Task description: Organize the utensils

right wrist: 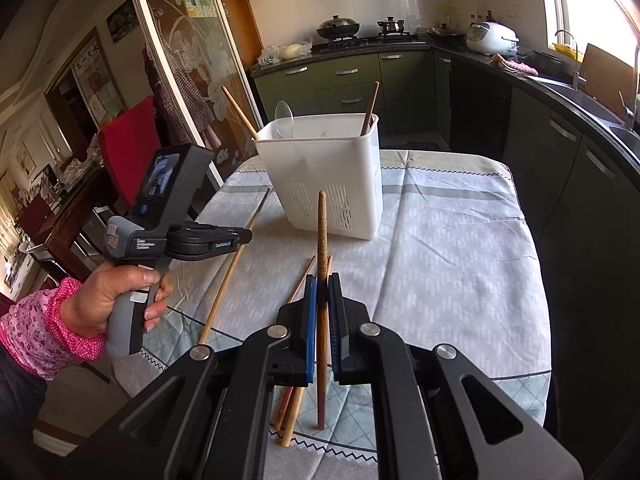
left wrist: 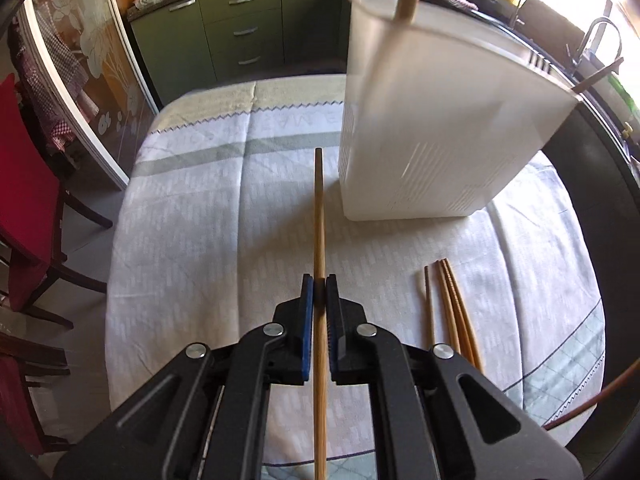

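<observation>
**Two chopsticks clamped, holder standing close: tipping and slipping risks**

Left wrist view: we are seeing the left gripper point(left wrist: 319, 286) clamped on a light bamboo chopstick point(left wrist: 319, 216), which is running forward past the pads toward the far side of the table point(left wrist: 192, 240). The white utensil holder point(left wrist: 432, 128) is standing just right of the stick's far tip, with another stick and a clear spoon already leaning inside it. A loose bundle of chopsticks point(left wrist: 450, 304) is lying near right on the cloth. We are judging that the long overhang could swing into the holder's wall and push or tip it, since the holder looks light and is standing free.

Right wrist view: we are seeing the right gripper point(right wrist: 322, 286) closed on a darker chopstick point(right wrist: 321, 240), pinched between narrow pads with most of its length outside them. The stick could pivot or slide out during the lift. The remaining chopsticks point(right wrist: 298, 292) are lying beneath it; a low pass could scatter them. The left gripper point(right wrist: 236, 238), held in a hand point(right wrist: 116, 300), is working at the left, so both sticks arriving at the holder point(right wrist: 320, 172) together could collide.
</observation>
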{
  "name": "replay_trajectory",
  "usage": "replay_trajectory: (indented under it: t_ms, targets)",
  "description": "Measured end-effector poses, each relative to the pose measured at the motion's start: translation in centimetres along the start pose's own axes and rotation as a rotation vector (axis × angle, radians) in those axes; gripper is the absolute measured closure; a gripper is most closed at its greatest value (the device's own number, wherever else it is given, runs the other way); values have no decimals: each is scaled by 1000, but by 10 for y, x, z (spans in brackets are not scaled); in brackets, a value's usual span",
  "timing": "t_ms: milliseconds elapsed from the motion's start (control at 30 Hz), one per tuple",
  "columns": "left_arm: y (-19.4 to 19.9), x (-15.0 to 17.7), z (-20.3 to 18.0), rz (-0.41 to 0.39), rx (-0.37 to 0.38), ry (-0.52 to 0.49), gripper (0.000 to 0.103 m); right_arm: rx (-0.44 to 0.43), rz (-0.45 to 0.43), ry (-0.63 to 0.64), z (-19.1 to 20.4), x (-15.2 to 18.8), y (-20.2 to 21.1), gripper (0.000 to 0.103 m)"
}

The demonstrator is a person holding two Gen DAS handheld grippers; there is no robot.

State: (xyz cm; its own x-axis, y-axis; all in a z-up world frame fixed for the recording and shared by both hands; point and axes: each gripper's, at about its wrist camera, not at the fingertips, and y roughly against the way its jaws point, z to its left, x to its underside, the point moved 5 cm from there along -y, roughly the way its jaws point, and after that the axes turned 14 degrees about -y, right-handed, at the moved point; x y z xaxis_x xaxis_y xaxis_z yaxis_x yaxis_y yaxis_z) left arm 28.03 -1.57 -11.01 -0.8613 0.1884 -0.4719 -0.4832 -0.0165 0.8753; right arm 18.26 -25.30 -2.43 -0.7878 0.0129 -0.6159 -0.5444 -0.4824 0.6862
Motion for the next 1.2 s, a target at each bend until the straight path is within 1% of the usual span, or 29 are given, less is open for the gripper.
replay_trajectory:
  t_ms: [200, 333, 433, 567, 667, 733, 833, 933, 1067, 1133, 1200]
  targets:
    - [86, 14, -6, -223, -13, -54, 97, -8, -22, 10, 4, 0, 13, 96]
    - [127, 27, -11, -320, -16, -71, 97, -11, -36, 25, 9, -1, 21, 96]
    - [144, 32, -11, -353, -10, -75, 97, -11, -47, 37, 13, -4, 25, 96]
    - [157, 28, -9, -375, 8, -79, 97, -9, -68, 58, 21, -11, 32, 96]
    - [167, 19, -11, -383, 44, -80, 97, -3, -88, 79, 28, -20, 39, 96]
    - [176, 7, -12, -393, 74, -76, 97, -5, -98, 91, 33, -25, 45, 96]
    - [194, -21, -17, -429, 113, -75, 97, 0, -117, 108, 39, -36, 54, 96]
    - [214, -56, -19, -500, 123, -66, 97, 9, -139, 126, 46, -49, 63, 96]
    - [237, -99, -18, -625, 68, -45, 97, 13, -182, 147, 58, -77, 75, 96]
    - [241, -117, -17, -662, 39, -39, 97, 7, -201, 147, 63, -93, 81, 96]
    - [236, -133, -15, -684, -5, -28, 97, 1, -224, 145, 68, -107, 86, 96]
